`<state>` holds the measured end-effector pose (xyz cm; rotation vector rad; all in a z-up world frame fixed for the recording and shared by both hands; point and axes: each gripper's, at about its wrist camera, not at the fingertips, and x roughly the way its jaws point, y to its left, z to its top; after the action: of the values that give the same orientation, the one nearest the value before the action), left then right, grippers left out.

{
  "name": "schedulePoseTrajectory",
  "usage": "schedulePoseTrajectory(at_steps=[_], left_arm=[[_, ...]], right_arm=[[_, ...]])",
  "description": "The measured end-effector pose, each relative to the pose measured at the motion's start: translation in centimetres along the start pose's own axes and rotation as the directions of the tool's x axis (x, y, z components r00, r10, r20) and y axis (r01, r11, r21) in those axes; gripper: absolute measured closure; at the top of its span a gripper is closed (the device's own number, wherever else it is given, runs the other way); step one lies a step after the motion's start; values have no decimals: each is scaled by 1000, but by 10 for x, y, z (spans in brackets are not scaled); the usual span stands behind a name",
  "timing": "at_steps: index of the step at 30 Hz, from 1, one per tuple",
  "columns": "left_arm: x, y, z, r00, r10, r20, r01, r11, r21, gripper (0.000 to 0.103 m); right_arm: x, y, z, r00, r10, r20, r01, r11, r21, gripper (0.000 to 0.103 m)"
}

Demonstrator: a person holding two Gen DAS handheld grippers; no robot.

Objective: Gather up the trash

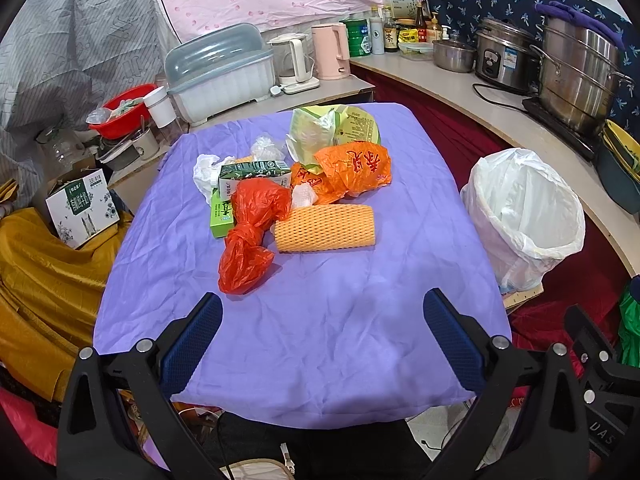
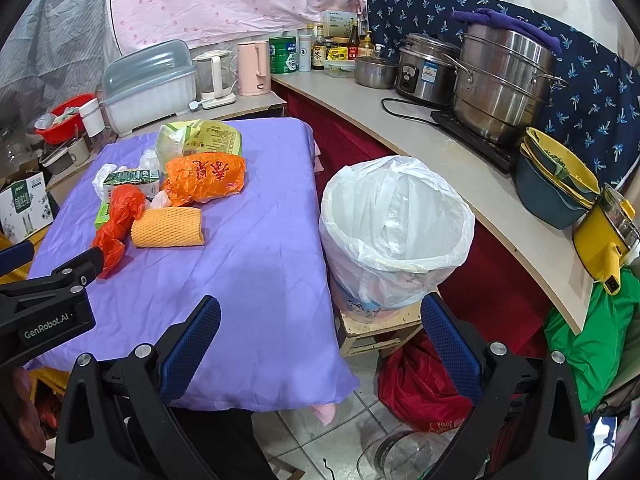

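A pile of trash lies on the purple-covered table [image 1: 320, 320]: a yellow foam net sleeve [image 1: 325, 229], a red plastic bag [image 1: 250, 236], an orange printed bag [image 1: 352, 168], a green-and-white carton [image 1: 256, 178], a small green box [image 1: 220, 220], a yellow-green wrapper [image 1: 332, 130] and white crumpled wrap [image 1: 206, 172]. A bin lined with a white bag [image 2: 394, 232] stands on a stool right of the table. My left gripper [image 1: 322, 320] is open and empty, above the table's near half. My right gripper [image 2: 320, 328] is open and empty, near the table's right edge, in front of the bin.
A counter [image 2: 440, 152] runs along the right with steel pots [image 2: 500, 84], a rice cooker [image 2: 424, 72], stacked bowls [image 2: 556, 184] and a yellow pot [image 2: 608, 236]. Kettles [image 1: 330, 50] and a dish rack [image 1: 222, 76] stand behind the table. A cardboard box [image 1: 80, 208] sits left.
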<state>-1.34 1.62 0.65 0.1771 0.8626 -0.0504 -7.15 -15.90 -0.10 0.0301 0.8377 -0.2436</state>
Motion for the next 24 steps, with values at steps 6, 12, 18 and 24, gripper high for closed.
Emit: schedulePoseTrajectory(at_steps=[6,12,18,24], left_arm=[[-1,1,0,1000,-1,-3,1,1000,0,7],[11,-5,1,1000,-8,-27,8,1000,-2,7],[33,9,6,999,-4,-42,3,1000,-26,7],[69,38,9,996,-2,-85,-4,997,-76,7]], right_arm=[[3,-3,-1,1000,-2,-3,2,1000,5,7],[8,-5,0,1000,-4,-2,4,1000,26,7],[20,-2,5,1000,-2,8,2,999,53,7],[44,8,12,1000,0,-4,0,998,70,7]])
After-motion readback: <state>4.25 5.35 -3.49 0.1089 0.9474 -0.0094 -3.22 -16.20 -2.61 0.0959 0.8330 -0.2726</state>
